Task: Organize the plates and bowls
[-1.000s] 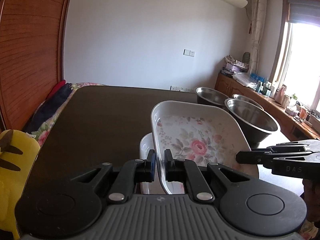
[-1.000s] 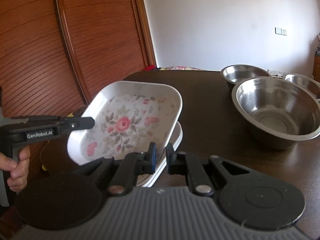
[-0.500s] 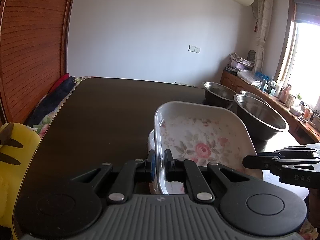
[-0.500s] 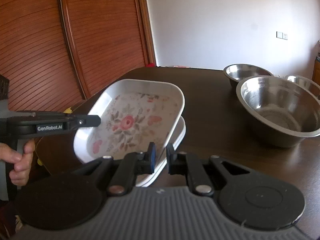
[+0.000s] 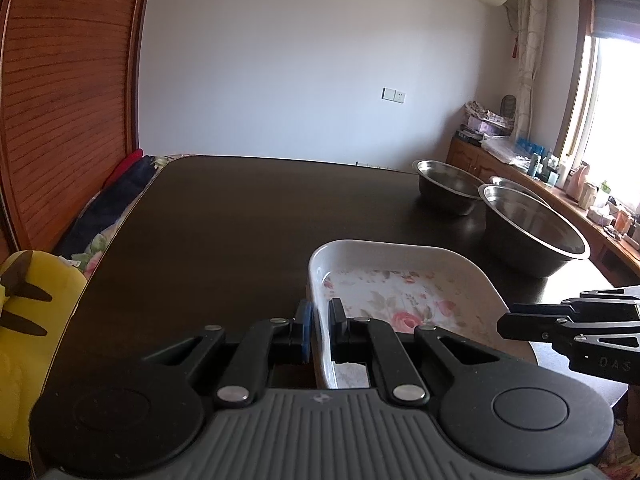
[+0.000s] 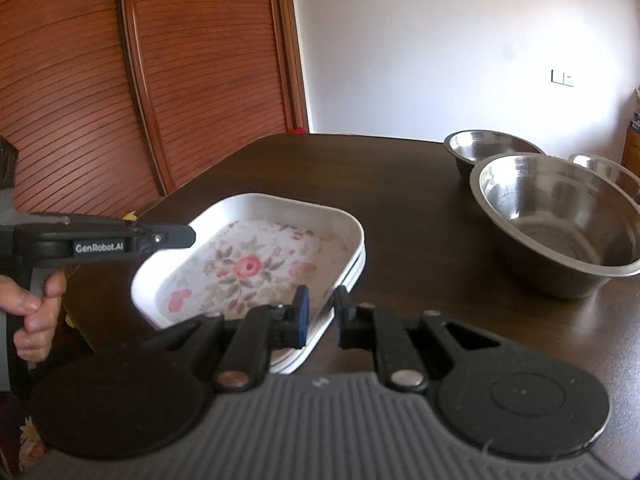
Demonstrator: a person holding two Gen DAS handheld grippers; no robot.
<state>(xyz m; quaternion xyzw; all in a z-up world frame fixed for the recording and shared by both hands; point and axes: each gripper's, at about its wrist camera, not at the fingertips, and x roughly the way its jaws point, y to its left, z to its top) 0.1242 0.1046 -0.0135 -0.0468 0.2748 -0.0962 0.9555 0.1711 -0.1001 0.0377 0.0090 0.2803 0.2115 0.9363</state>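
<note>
A white rectangular plate with a rose pattern (image 5: pixel 400 292) (image 6: pixel 248 268) lies flat on top of a stack of like plates (image 6: pixel 356 272) at the near edge of the dark table (image 5: pixel 240 220). My left gripper (image 5: pixel 320 318) is shut on its left rim; from the right wrist view it shows as a black bar (image 6: pixel 192 236) reaching the plate's far corner. My right gripper (image 6: pixel 322 310) straddles the opposite rim with narrow jaws, its pads on the edge; its tip (image 5: pixel 504 322) also shows in the left wrist view. Three steel bowls (image 6: pixel 560 216) (image 6: pixel 488 148) (image 6: pixel 604 168) stand to the right.
A person's hand (image 6: pixel 32 312) grips the left tool's handle. A yellow plush toy (image 5: pixel 28 320) sits off the table's left edge beside bedding. Wooden slatted doors (image 6: pixel 200 60) rise behind. A cluttered sideboard (image 5: pixel 540 168) runs under the window.
The floral plate was tilted up above the stack; it has come down and now lies flat on it. Both grippers stayed at its rims.
</note>
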